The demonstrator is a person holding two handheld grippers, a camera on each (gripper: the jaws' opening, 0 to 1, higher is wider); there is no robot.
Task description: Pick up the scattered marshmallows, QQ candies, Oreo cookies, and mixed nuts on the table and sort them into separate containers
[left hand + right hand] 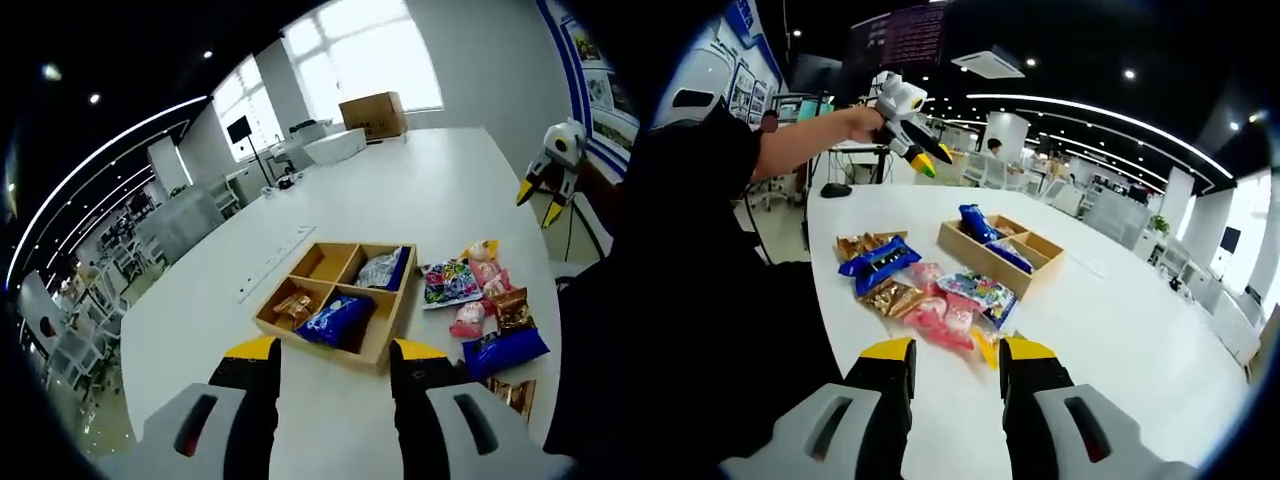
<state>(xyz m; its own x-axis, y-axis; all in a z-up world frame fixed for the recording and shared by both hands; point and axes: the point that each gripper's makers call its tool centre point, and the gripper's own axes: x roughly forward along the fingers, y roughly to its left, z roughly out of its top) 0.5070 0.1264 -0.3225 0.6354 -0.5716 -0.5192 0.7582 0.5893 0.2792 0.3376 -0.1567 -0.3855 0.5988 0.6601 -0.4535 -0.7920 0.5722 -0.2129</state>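
A wooden four-part tray point(325, 262) lies on the white table point(400, 190). It holds a blue Oreo packet point(335, 320), a brown nut packet point(293, 305) and a silver-blue packet point(382, 268). To its right lies a loose pile: a colourful QQ candy packet point(450, 282), pink marshmallow packets point(470, 318), nut packets point(512, 308) and a blue Oreo packet point(505, 350). My left gripper point(335, 350) is open above the tray's near side. My right gripper point(958, 350) is open just short of the pile point(940, 310), with the tray point(1040, 245) beyond it.
A cardboard box point(373, 113) stands at the table's far end and a white strip point(275, 262) lies left of the tray. The right gripper point(555, 165) hangs in the air at the table's edge. A person's arm point(800, 140) holds the left gripper point(905, 120) up. A dark mouse point(835, 190) lies at one corner.
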